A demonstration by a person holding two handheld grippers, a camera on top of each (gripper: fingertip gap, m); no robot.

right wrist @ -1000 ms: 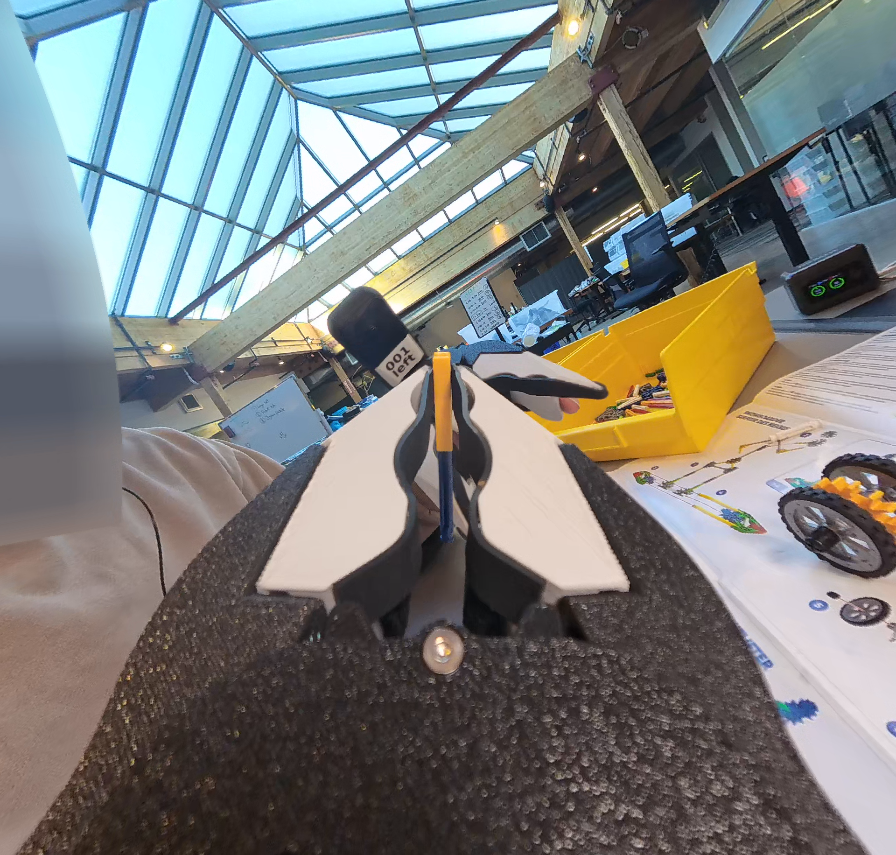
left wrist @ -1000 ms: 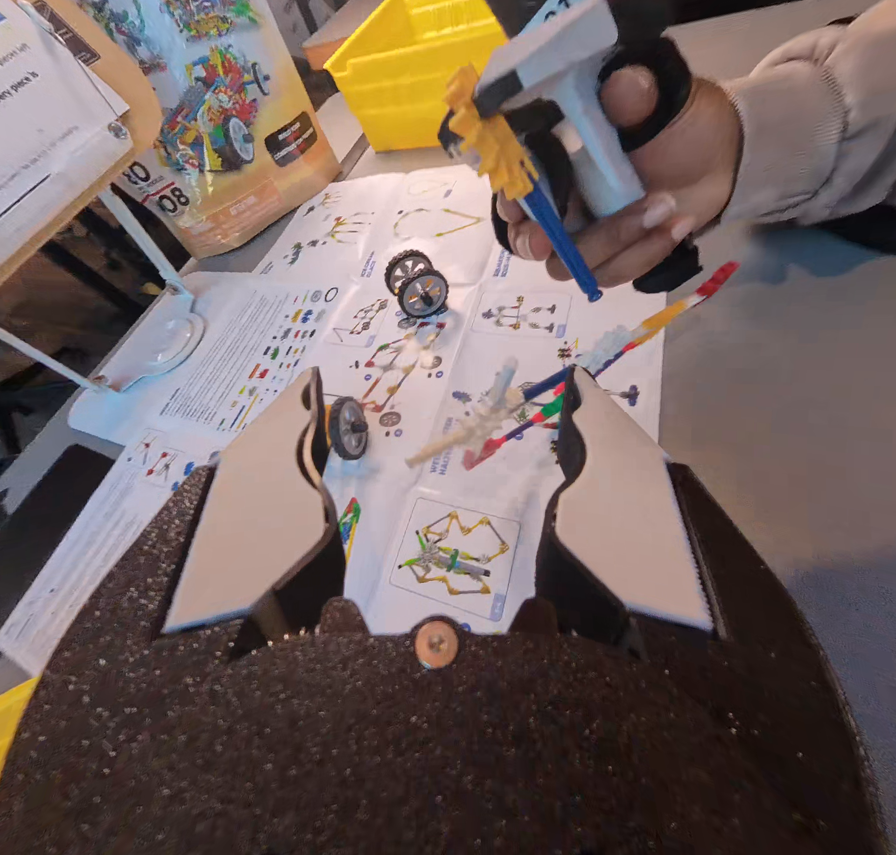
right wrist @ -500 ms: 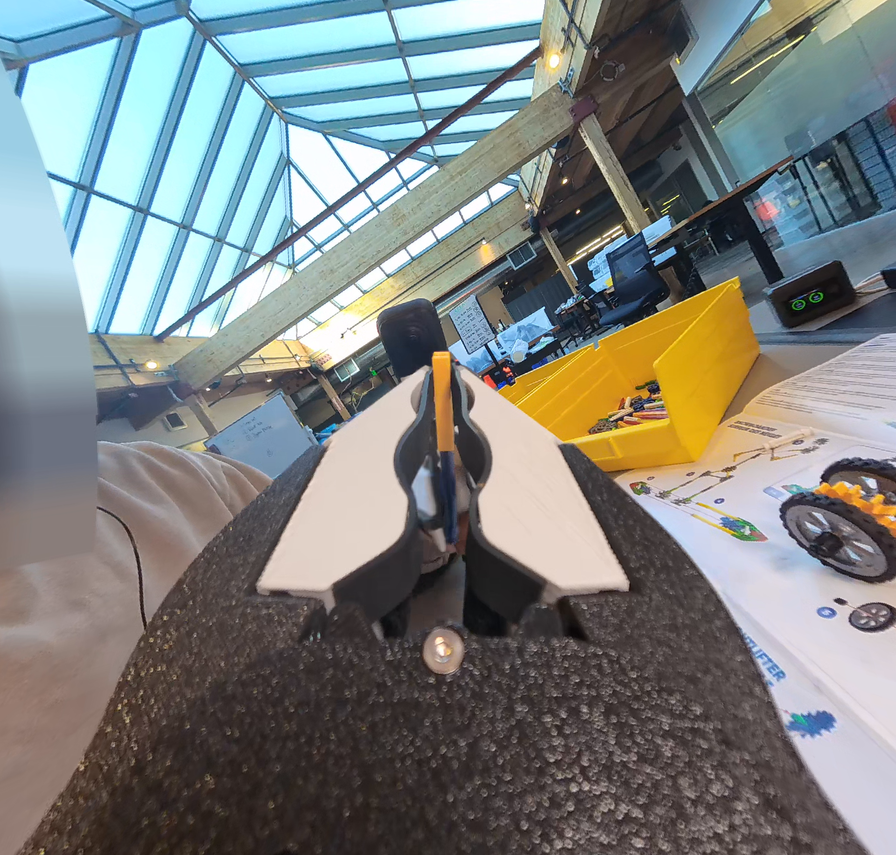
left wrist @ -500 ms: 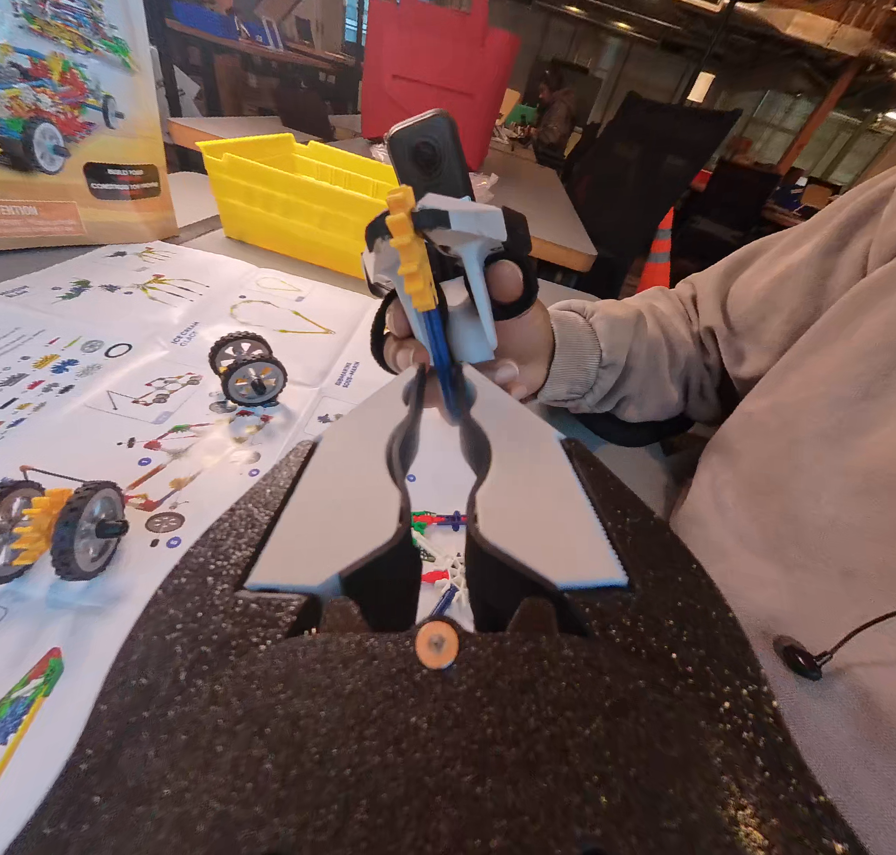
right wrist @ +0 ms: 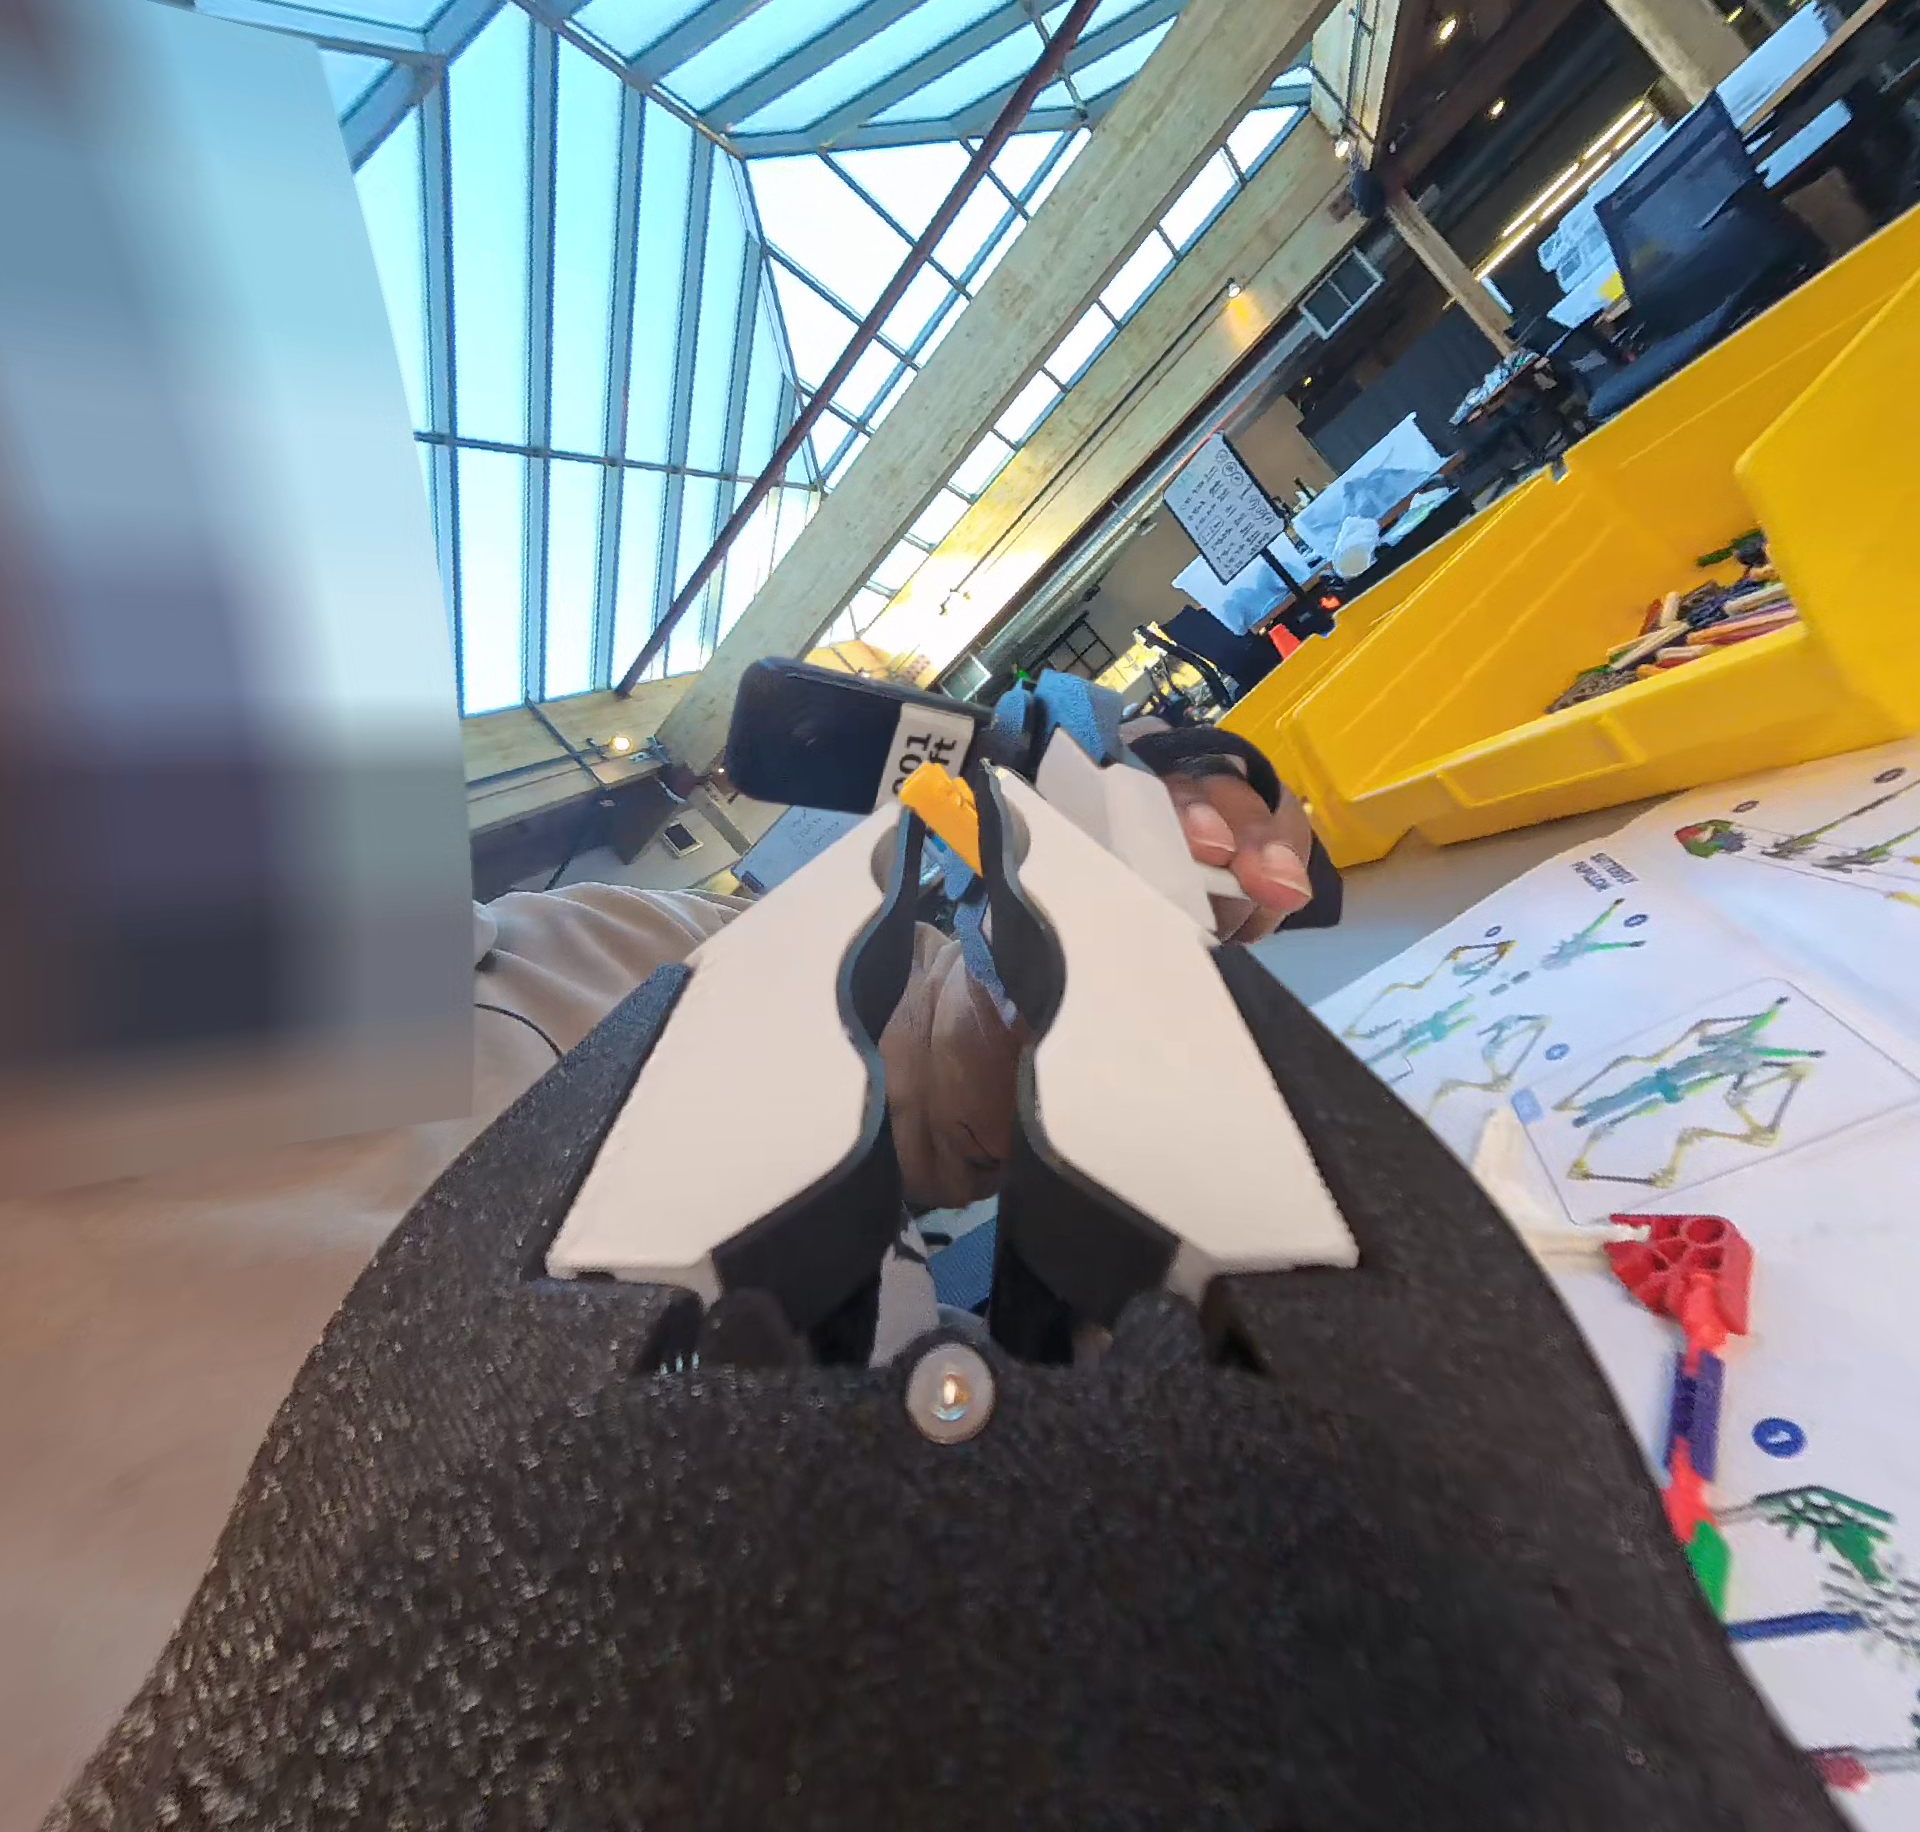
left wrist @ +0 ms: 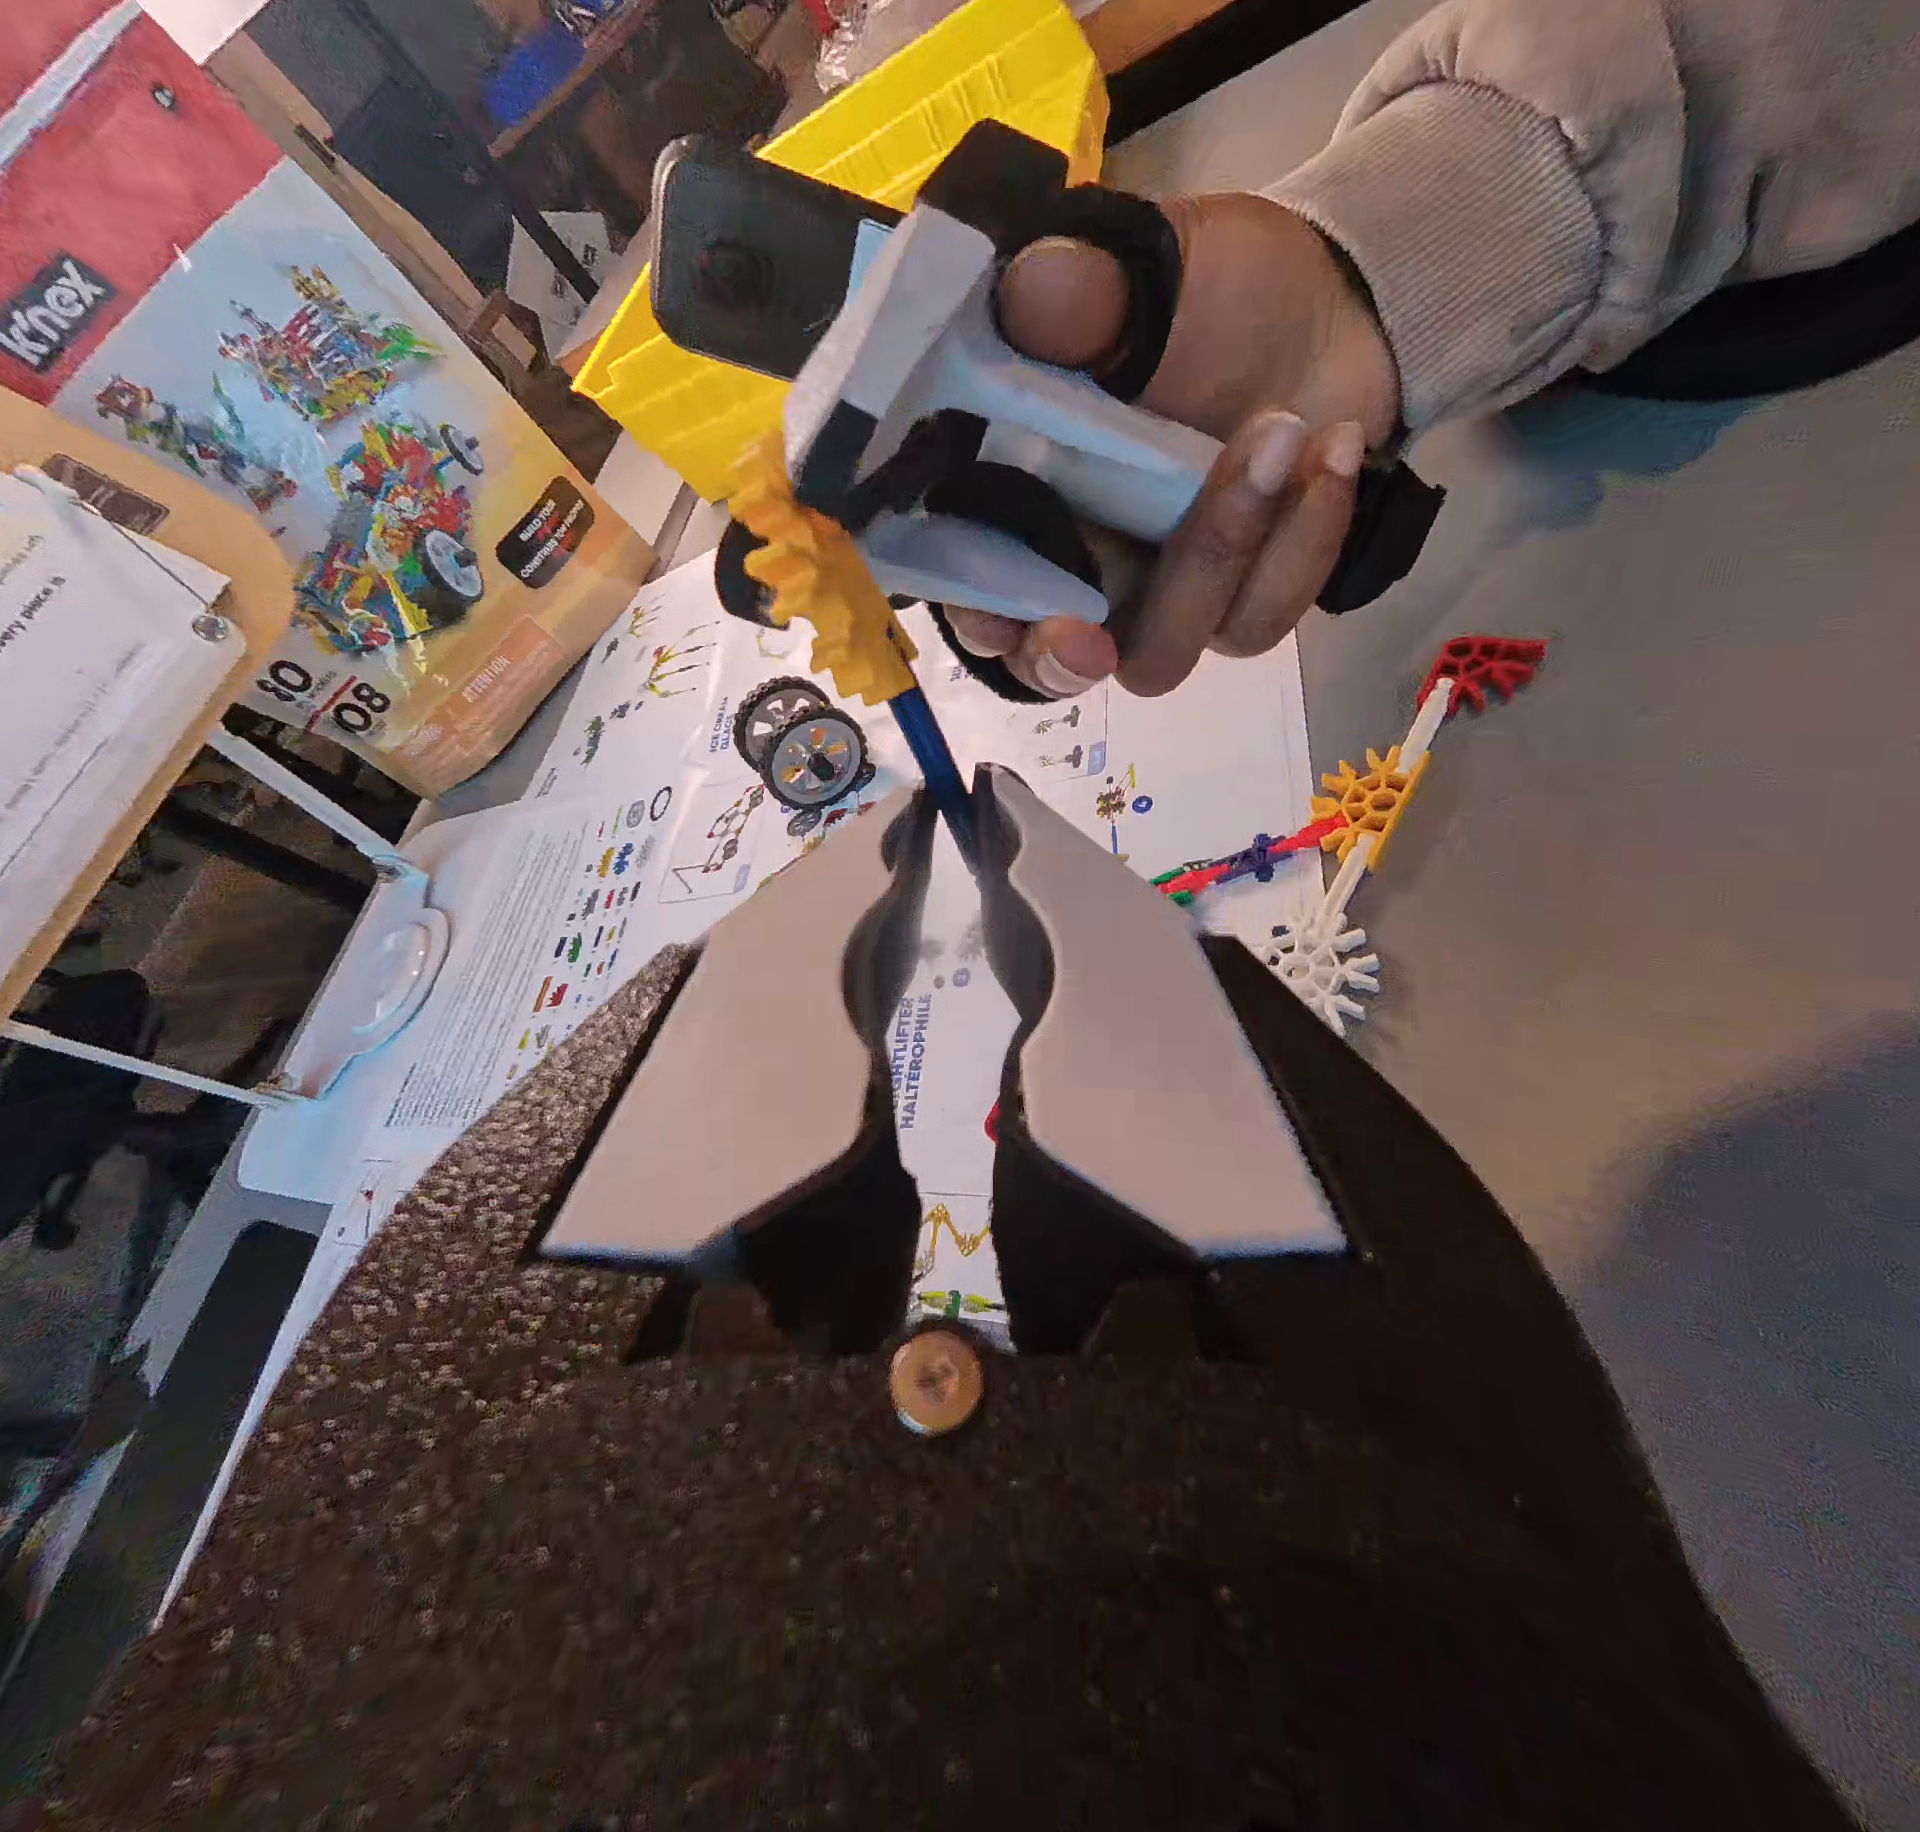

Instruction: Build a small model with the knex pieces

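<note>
On my far left the toy box (left wrist: pixel 343 494) leans up beside the yellow bin (left wrist: pixel 894 224), and only my left camera catches it. Under it the instruction sheet (left wrist: pixel 582 909) spreads over the grey table (left wrist: pixel 1662 951), a pair of wheels (left wrist: pixel 805 743) sitting on it. Centre now: my left gripper (left wrist: pixel 951 811) has its tips pinched on the lower end of the blue rod (left wrist: pixel 935 759). The rod slants up to the yellow gear (left wrist: pixel 821 577), and my right gripper (left wrist: pixel 831 525), in my right hand (left wrist: pixel 1247 494), is clamped on that gear. Right of my tips, a loose build of coloured connectors (left wrist: pixel 1351 826) lies on the table. The right camera sees the gear (right wrist: pixel 940 816) only edge-on between its closed tips (right wrist: pixel 951 826), my left hand (right wrist: pixel 1236 847) behind, plus the bin's (right wrist: pixel 1558 722) contents and the skylight (right wrist: pixel 582 328), all hidden from the left view.
</note>
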